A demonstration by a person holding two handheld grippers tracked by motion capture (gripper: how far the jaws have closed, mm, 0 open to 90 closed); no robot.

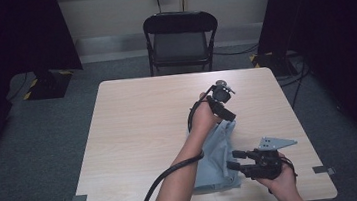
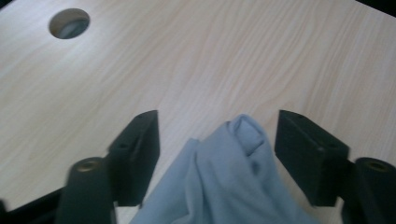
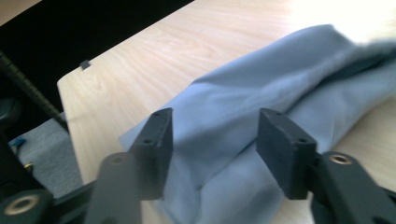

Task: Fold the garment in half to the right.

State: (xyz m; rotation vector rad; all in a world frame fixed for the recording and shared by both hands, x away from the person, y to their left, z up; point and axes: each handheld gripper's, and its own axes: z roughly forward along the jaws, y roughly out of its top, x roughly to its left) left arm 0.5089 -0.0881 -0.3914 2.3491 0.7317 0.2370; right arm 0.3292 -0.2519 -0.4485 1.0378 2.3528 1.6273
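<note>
1. A light wooden bench (image 1: 135, 135) is seen from above, and a person's two forearms come in from the bottom edge, each hand holding a black two-jaw gripper.
2. A pale blue cloth (image 1: 217, 156) lies crumpled on the near right part of the bench, between the two hands.
3. The left gripper (image 1: 224, 111) sits at the far end of the cloth, near the middle of the bench, held by the hand whose forearm crosses over the cloth.
4. In the left gripper view, a bunched-up peak of the cloth (image 2: 233, 163) rises between the two jaws. The jaws stand apart, with a visible gap on each side of the fabric, so the pads do not press on it.
5. The right gripper (image 1: 233, 159) is at the near right side of the bench, its jaws pointing left toward the cloth's near edge.
6. In the right gripper view, the cloth (image 3: 261, 107) stretches away as a long folded ridge, and its near end lies between and under the jaws. These jaws are also parted, with no squeeze on the fabric.
7. A round hole (image 2: 69, 23) in the bench top shows in the left gripper view, well away from the cloth.
8. A black folding chair (image 1: 181, 40) stands on the floor beyond the far edge of the bench.
</note>
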